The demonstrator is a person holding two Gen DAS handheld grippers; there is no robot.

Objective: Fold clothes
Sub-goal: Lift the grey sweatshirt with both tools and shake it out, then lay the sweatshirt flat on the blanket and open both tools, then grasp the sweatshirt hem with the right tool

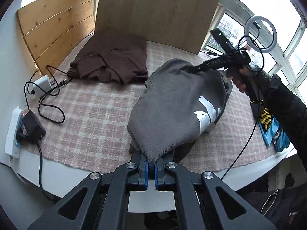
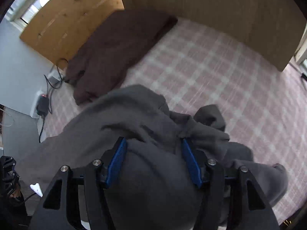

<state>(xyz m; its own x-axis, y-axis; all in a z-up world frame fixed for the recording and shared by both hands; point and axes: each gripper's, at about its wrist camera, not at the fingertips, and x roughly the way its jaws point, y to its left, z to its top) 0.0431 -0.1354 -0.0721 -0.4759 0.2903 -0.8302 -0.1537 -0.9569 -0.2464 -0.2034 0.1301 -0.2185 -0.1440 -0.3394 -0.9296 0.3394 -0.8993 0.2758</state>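
The left gripper (image 1: 151, 165) had its blue pads pressed together on the ribbed hem of the grey sweatshirt (image 1: 178, 103), pinching a small tuck of it right at the fingertips. From there the garment stretched forward and to the right, lifted off the pink checked cloth (image 1: 92, 118), its white print showing on the right side. At the far end of it the right gripper (image 1: 193, 69), held in the person's right hand (image 1: 239, 78), reached into the fabric near the collar. Seen from that gripper's own camera, the right gripper (image 2: 154, 147) had its jaws spread wide, with grey cloth bunched between and over them; the pads did not squeeze it. Beyond both grippers, off to the left, a brown garment (image 1: 113, 63) lay folded against the cardboard panel (image 1: 157, 11). Far left of the left gripper sat a white power strip (image 1: 14, 132) with a black adapter (image 1: 31, 127) plugged in.
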